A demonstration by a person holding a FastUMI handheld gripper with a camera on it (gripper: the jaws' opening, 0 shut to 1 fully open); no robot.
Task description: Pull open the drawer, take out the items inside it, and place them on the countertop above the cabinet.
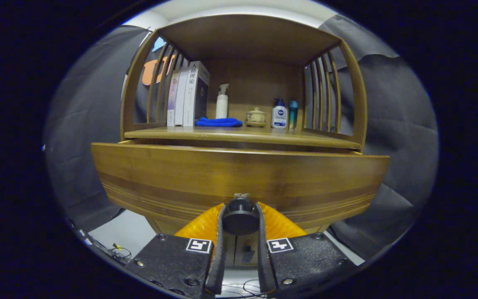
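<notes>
Two fingers of the tongs (240, 222) sit one on each side of the round knob (240, 216), and they look closed tight on it. The knob sticks out from the middle of the drawer front (239, 176), low down on the wooden cabinet (349, 89).

The drawer looks pulled out a little way, because a dark gap shows between its top edge and the tabletop (239, 135) above it. The inside of the drawer is hidden, so I cannot tell what is in it.

On the tabletop stand some books (189, 94), a blue cloth (219, 122), a white pump bottle (222, 101), a small pot with a lid (256, 117), a white bottle with a blue cap (279, 113) and a thin blue bottle (293, 110).

I think the step now is pulling the drawer open. To do it well, keep the squeeze firm and pull straight back, level, not up or sideways. Go slowly so the knob does not slip out. Pull far enough to reach inside. The front of the tabletop is bare, a good spot for the things later.
</notes>
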